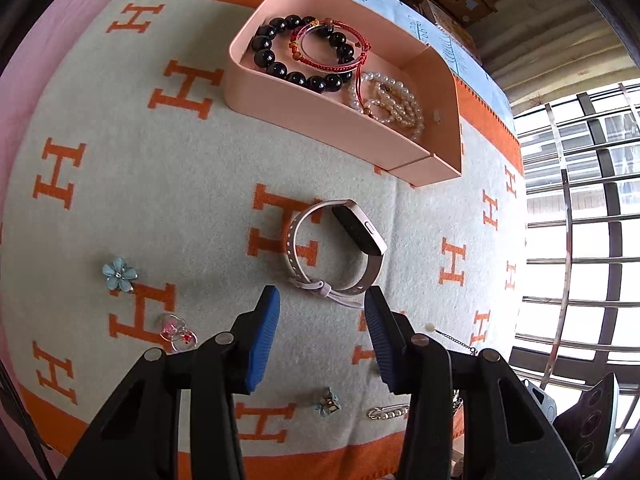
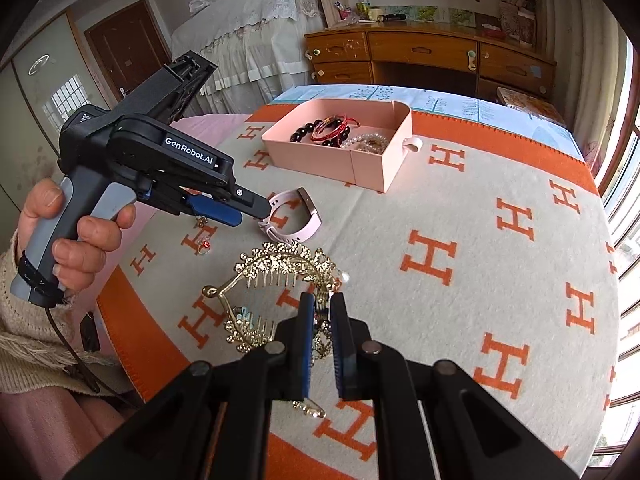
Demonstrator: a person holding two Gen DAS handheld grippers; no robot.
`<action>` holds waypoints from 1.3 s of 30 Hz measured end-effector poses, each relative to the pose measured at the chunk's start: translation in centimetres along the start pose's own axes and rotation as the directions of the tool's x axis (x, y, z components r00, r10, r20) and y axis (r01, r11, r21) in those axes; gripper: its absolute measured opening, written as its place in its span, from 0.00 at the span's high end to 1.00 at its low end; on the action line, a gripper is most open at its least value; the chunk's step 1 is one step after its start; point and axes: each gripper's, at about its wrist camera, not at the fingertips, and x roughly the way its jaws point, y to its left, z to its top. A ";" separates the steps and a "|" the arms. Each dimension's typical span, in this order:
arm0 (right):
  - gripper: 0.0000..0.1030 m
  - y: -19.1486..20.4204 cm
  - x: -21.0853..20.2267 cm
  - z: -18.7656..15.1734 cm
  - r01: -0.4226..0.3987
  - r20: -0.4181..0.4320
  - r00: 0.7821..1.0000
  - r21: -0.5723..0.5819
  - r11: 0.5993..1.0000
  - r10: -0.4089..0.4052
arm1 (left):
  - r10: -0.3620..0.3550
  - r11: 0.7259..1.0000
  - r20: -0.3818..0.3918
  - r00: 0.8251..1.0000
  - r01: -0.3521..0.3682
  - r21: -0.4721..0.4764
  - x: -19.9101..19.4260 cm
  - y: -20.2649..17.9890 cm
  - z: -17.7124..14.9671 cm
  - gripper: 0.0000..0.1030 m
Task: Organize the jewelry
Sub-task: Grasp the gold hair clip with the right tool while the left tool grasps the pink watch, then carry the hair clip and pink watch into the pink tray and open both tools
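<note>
A pink smartwatch lies on the H-patterned blanket, just ahead of my open left gripper; it also shows in the right wrist view. My right gripper is shut on a gold hair comb and holds it over the blanket. A pink tray beyond the watch holds a black bead bracelet, a red cord bracelet and pearl strands. The tray also shows in the right wrist view.
Small pieces lie near the left gripper: a blue flower clip, a clear ring with red stones, a small charm, a pearl pin and a thin chain. A wooden dresser stands behind the bed.
</note>
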 end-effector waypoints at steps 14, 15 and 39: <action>0.92 -1.2 -0.4 -0.2 -0.008 0.011 1.000 0.006 1.000 0.008 | 0.018 0.997 -0.052 0.998 -0.022 -0.070 3.3 -2.0 0.6 0.70; 0.92 -1.3 -0.5 -0.2 -0.008 0.012 1.000 0.006 1.000 0.008 | 0.024 0.997 -0.049 0.998 -0.028 -0.074 3.4 -2.0 0.7 0.71; 0.92 -2.1 -1.8 1.3 0.024 0.051 0.998 0.042 0.999 -0.026 | 0.146 0.977 0.235 0.961 -0.176 0.116 -1.2 -5.5 2.0 0.94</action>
